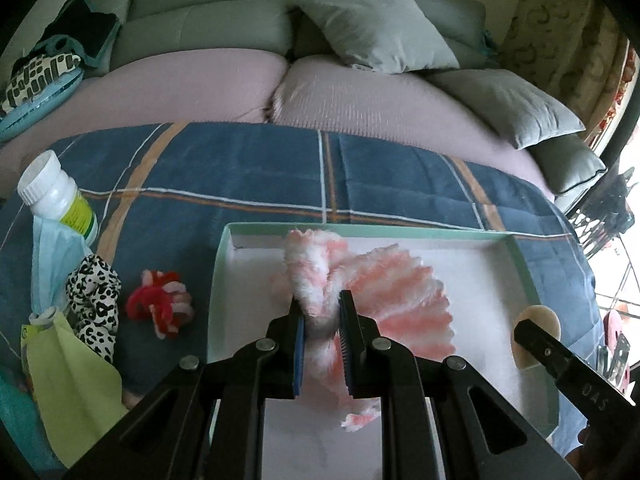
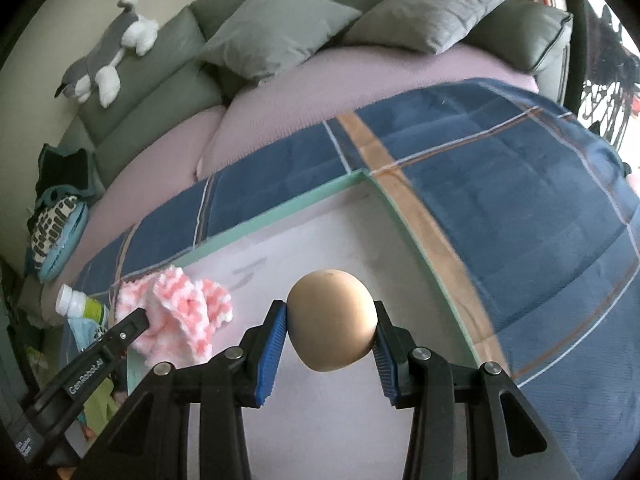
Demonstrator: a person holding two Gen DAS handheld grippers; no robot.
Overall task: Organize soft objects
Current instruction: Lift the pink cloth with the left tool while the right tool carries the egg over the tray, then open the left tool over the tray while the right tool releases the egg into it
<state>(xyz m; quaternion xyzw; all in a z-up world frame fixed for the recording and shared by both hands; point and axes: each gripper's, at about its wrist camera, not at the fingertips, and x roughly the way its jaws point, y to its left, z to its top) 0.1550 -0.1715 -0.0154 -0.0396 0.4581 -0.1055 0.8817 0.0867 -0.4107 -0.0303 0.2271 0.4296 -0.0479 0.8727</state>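
My left gripper (image 1: 322,304) is shut on a fluffy pink-and-white knitted cloth (image 1: 376,292), which hangs over the white inside of a shallow box with a mint-green rim (image 1: 420,229). In the right wrist view the same cloth (image 2: 180,312) sits at the box's left side, with a left finger (image 2: 120,336) on it. My right gripper (image 2: 332,320) is shut on a tan egg-shaped sponge (image 2: 332,320), held above the box floor (image 2: 320,240). That sponge (image 1: 538,320) and a right finger (image 1: 560,364) show at the box's right edge in the left wrist view.
On the blue plaid blanket (image 1: 240,172) left of the box lie a red-and-white yarn scrunchie (image 1: 160,304), a leopard-print scrunchie (image 1: 94,304), a blue face mask (image 1: 52,256), a white bottle (image 1: 56,196) and a lime cloth (image 1: 76,392). Grey cushions (image 1: 380,28) and a plush toy (image 2: 108,52) rest behind.
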